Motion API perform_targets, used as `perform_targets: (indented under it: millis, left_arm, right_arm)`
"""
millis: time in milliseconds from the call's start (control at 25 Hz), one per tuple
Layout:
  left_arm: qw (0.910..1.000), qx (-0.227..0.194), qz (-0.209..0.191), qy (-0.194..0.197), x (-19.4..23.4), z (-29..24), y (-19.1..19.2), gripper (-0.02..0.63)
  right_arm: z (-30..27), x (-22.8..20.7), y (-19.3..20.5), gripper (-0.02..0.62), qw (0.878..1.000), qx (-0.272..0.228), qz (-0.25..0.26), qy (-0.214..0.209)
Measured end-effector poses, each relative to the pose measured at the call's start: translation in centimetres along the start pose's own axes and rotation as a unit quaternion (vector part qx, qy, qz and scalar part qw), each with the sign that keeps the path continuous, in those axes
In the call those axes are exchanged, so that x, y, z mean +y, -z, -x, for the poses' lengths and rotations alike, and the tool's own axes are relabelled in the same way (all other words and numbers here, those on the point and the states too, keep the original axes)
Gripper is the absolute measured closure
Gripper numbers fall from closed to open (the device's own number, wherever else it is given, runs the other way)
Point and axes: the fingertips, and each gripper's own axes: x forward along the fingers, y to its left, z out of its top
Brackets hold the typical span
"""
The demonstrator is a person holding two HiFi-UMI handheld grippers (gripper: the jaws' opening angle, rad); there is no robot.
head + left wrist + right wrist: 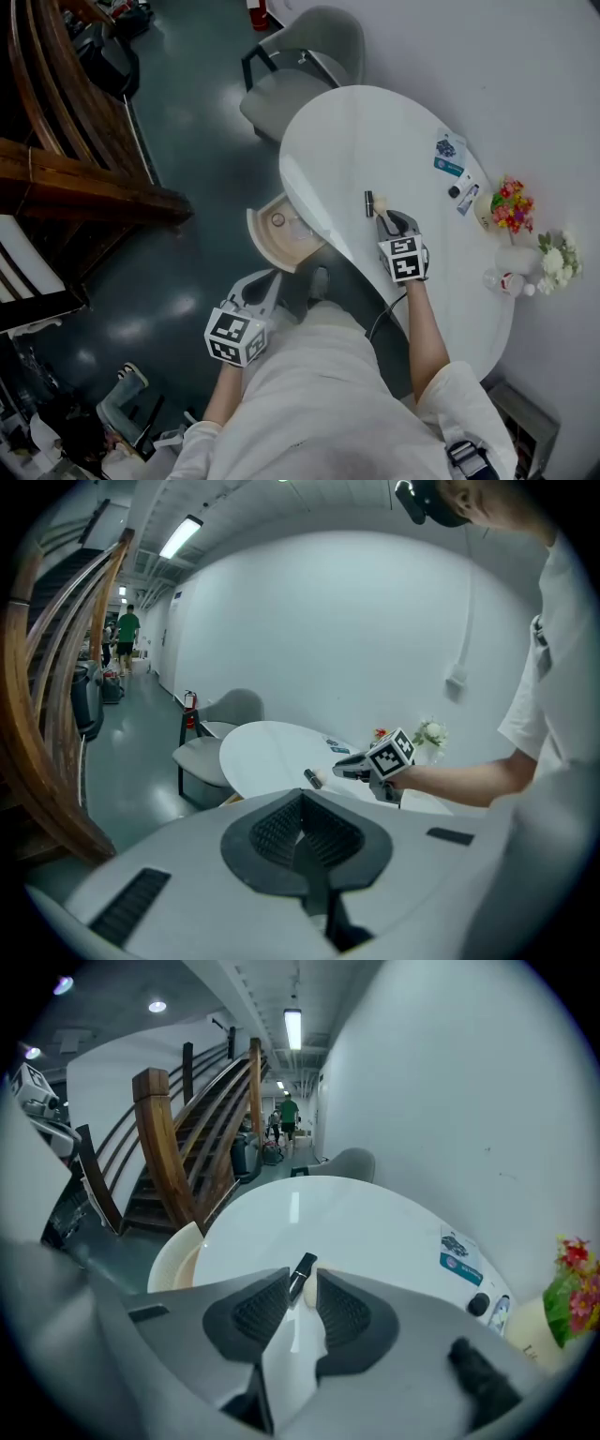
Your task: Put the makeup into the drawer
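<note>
White oval bench [375,131] lies under and ahead of the right tool [382,217]. The drawer [255,225] stands pulled out below the bench edge, to that tool's left and lower.

**State**
- Right tool [304,1288]: jaws spread, angled down at the bench. The makeup [302,1269] lies at the tips, a dark tube with a pale end reaching into the gap. No pad presses on it yet.
- Left tool [270,279]: jaws pressed together on nothing, held low off the bench, just behind the drawer.
- Makeup [371,203]: flat on the bench, just ahead of the right tool, well apart from the drawer.

**Step in hand:** grasp the makeup with the right tool.

**Procedure (advised)**
1. Line the gap up across the tube, not along it. The tube points away from the tool and slightly left, so a small wrist turn may be needed.
2. Lower until both pads flank the tube near its middle. Whether the pale end is part of the tube or a separate piece cannot be told from these views, so grip the dark body.
3. Close slowly. A round tube on a glossy top will probably roll or skid if one pad arrives first.
4. Lift clear of the bench edge before moving left to the drawer.
</note>
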Motion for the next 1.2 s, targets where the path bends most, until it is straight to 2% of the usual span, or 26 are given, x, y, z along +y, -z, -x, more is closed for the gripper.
perform_targets:
  millis: [440,680,1200]
  left_arm:
    - [0.9992,0.025,0.017,-0.024,0.9,0.7,1.8,0.598]
    - [0.9991,0.027,0.023,-0.023,0.6,0.5,1.6,0.597]
    - [0.9993,0.023,0.019,-0.023,0.6,0.9,1.5,0.597]
  right_arm:
    - [-6.0,-2.9,0.6,0.414,0.999,0.033,0.005,0.0]
    - [-7.6,-2.4,0.9,0.414,0.999,0.046,0.002,-0.022]
    - [-7.1,-2.4,1.2,0.487,0.999,0.047,-0.001,-0.01]
